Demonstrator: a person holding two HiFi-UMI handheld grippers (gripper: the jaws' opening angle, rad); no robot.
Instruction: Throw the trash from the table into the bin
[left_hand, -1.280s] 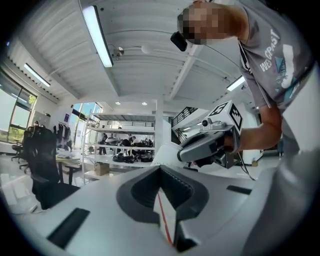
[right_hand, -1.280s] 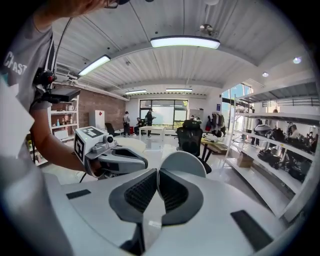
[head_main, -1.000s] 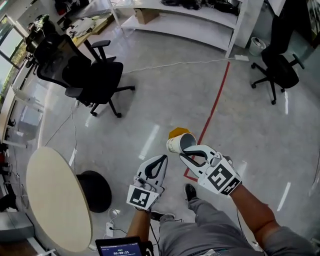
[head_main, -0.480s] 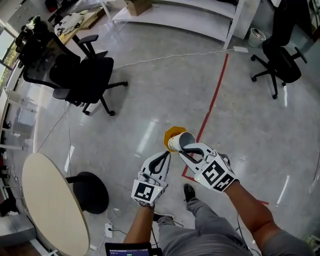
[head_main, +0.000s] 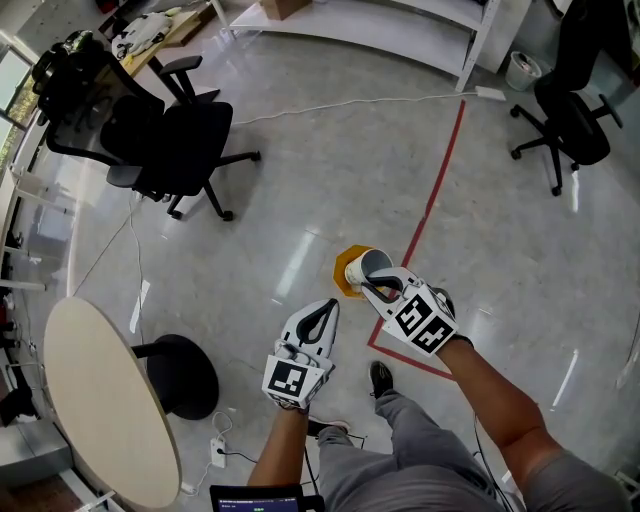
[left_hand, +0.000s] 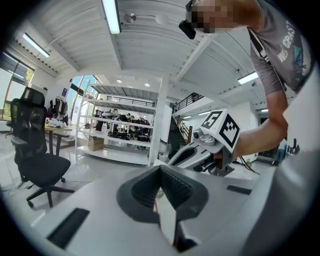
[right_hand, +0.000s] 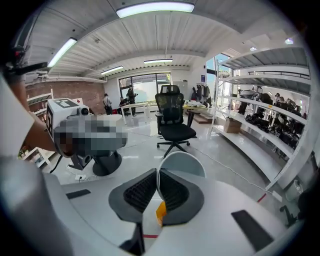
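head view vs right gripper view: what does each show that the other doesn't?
Head view only: the person's shoe, and the orange bin as a full shape under the cup.

Right gripper view only: the ceiling lights, the brick wall, and people standing by the far windows.

Both: the right gripper shut on the white cup's rim, the left gripper, the black office chair and the white shelving.
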